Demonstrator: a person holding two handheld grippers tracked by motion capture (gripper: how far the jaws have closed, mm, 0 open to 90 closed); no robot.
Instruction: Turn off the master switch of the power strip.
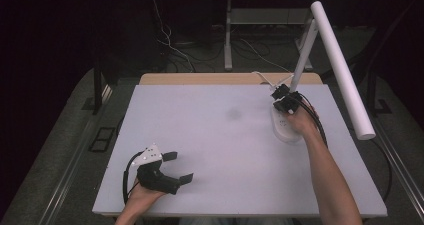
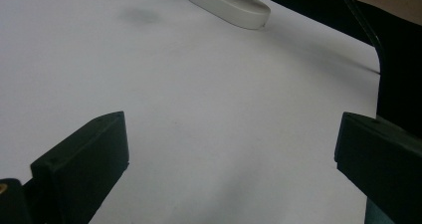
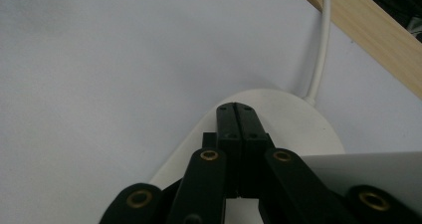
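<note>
Right claw (image 1: 283, 101) is at roughly 2 o'clock on the white tabletop (image 1: 225, 150), sitting over the far end of the lamp base (image 1: 286, 127). In the right gripper view the right claw (image 3: 237, 118) has its jaws clenched flat against each other, nothing between them, tips over the base's top face near its rounded far end. Can't tell if the tips actually touch the base.

Lamp base (image 3: 278, 119): white, oval, flat on the tabletop at about 2–3 o'clock, long axis running near-to-far. Its white cable (image 3: 321, 50) leaves the far end toward 12 o'clock and crosses the wooden edge strip (image 3: 368, 32). The lamp's thin stem (image 1: 304, 60) rises tilted from the far end of the base, and the long white light bar (image 1: 342, 67) hangs from the stem's top, slanting down toward 3 o'clock past the tabletop's right edge.

Left claw (image 1: 178, 167) is at about 7 o'clock, near the front edge, well apart from the lamp. Jaws released, spread wide, nothing between them; the left gripper view shows bare tabletop in the gap, with the lamp base (image 2: 229, 7) far off at the top of the view.

Faint grey smudge (image 1: 233, 114) near the tabletop's centre, left of the base.
</note>
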